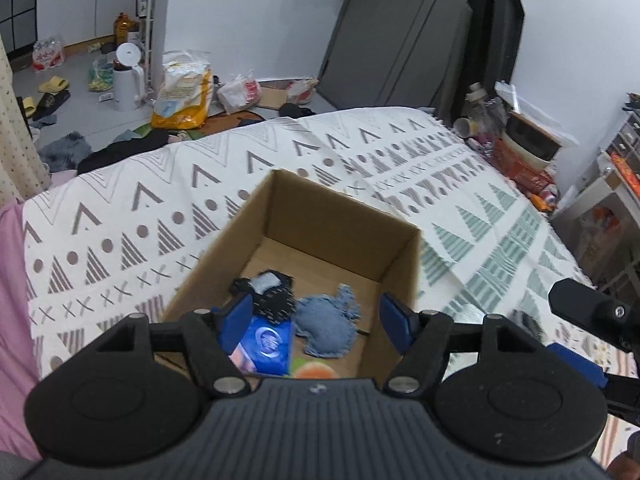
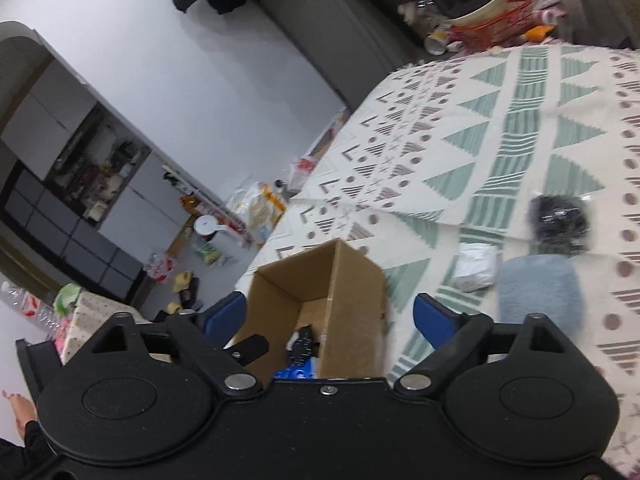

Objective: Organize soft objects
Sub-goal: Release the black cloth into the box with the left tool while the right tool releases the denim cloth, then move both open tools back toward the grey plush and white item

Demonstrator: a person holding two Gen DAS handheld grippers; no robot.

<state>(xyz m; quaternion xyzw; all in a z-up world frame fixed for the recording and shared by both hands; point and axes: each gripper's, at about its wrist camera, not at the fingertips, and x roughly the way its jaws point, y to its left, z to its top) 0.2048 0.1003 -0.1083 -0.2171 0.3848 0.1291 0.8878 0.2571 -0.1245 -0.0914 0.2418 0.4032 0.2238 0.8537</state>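
Standing open-topped on the patterned bedspread, the cardboard box is used as the collecting place, and several soft things are already laid on its floor: a light blue denim piece, a dark dotted cloth and a blue packet. The left gripper is held just above the near edge of the box, its jaws spread wide and nothing held between them, probably because an item was meant to be let go there. The right gripper is also opened wide and empty, tilted beside the box. Outside the box, three things are seen on the bedspread: a blue-grey fluffy piece, a white wrapped bundle and a black bundle. Much free cloth surface is left around them, so an approach from above is judged easy. The box walls are high; they must be cleared before anything is lowered in.
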